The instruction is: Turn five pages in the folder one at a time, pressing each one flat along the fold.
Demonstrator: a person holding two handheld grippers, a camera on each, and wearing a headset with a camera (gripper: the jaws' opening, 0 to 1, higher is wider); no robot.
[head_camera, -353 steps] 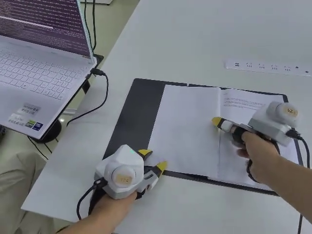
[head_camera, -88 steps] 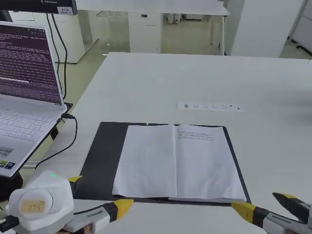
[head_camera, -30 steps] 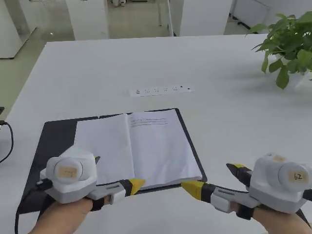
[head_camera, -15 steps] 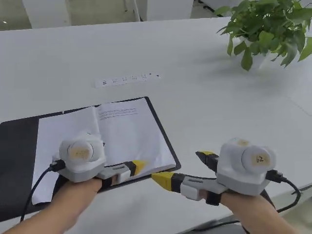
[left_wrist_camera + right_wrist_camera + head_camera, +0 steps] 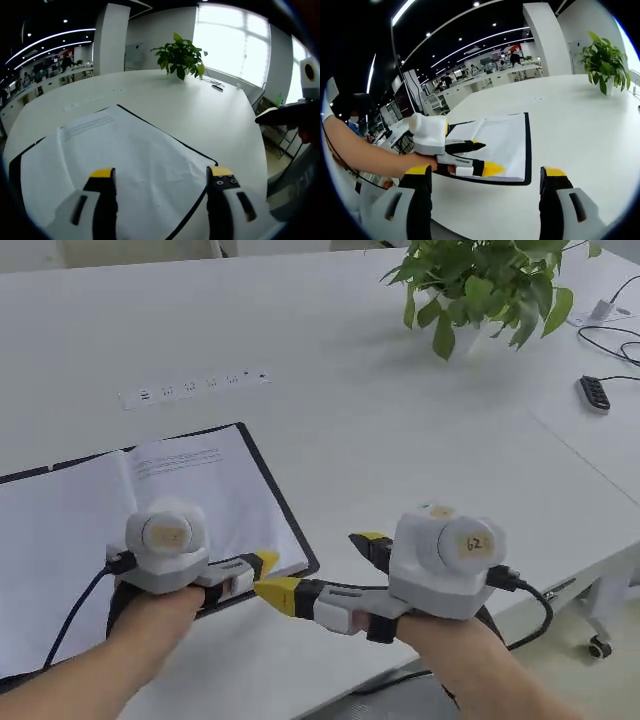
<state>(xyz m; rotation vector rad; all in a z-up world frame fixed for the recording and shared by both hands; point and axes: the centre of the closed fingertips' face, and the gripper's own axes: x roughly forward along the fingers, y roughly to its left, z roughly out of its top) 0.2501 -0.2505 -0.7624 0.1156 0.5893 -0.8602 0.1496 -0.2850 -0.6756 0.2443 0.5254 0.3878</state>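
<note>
White pages lie open in the black folder (image 5: pixel 190 490) on the pale table (image 5: pixel 400 420), close in front of the person; the left gripper (image 5: pixel 162 174) hangs over the folder's near right corner, jaws spread wide with nothing gripped; the right gripper (image 5: pixel 318 565) – jaws just as wide, also holding nothing – sits over bare table just beside that corner, pointing toward the left one; a power strip (image 5: pixel 190 390) lies beyond the folder, a potted plant (image 5: pixel 480 280) farther back.
</note>
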